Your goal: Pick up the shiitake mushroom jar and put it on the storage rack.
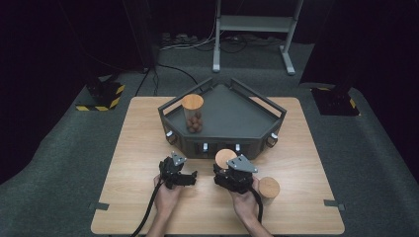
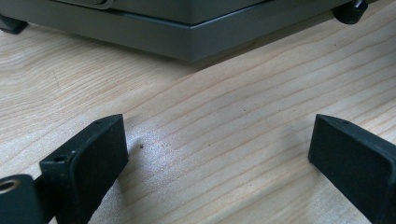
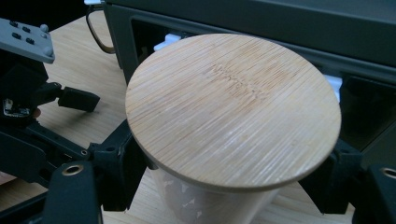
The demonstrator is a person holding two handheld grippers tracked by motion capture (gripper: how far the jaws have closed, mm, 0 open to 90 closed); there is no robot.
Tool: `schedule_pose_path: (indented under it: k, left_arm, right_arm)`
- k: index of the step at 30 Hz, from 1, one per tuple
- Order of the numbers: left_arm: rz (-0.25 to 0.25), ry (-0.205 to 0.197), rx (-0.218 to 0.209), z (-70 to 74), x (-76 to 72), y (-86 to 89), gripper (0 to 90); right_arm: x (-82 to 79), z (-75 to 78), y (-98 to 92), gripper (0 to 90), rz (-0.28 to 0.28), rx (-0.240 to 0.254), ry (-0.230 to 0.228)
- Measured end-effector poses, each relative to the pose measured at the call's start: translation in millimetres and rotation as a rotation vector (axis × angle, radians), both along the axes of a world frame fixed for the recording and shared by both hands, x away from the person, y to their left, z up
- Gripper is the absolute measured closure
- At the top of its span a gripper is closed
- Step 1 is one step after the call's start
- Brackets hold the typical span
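Our right tongs (image 3: 224, 186) gripped the bamboo-lidded jar (image 3: 233, 109) by its clear wall, likely slippery and fragile under the lid; our left tongs (image 2: 217, 163) stood open above the desk (image 2: 224, 121).

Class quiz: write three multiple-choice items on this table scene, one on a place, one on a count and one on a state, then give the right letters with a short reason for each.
1. Where does the jar holding the brown balls stand?
A. on the floor
B. on the grey tray
C. in a hand

2. How many bamboo-lidded jars are there?
A. one
B. three
C. five

3. How is the left gripper?
A. open over bare table
C. shut on a jar
B. shut on a cable

Key: 1 B, it stands at the tray's left; 2 B, one on the tray, one in the right gripper, one beside the right hand; 3 A, its jaws stand apart with nothing between.
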State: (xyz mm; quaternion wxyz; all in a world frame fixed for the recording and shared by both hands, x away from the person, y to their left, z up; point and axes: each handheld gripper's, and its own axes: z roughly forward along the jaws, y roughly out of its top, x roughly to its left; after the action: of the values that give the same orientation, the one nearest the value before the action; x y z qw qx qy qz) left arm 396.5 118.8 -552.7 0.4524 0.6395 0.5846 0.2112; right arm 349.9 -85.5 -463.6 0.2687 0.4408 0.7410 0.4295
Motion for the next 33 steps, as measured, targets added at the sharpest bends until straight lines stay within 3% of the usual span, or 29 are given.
schedule_pose_path:
  k: [17, 33]
  left_arm:
    - [0.002, -0.001, -0.003, -0.1, 0.0, -0.2, 4.6]
    - [0.000, 0.000, 0.000, 0.0, 0.0, 0.0, 4.6]
  right_arm:
    - [3.9, 24.5, -9.6, 25.6, 0.038, -0.003, 0.004]
    - [15.7, 68.1, -24.1, 25.5, 0.142, -0.010, -0.008]
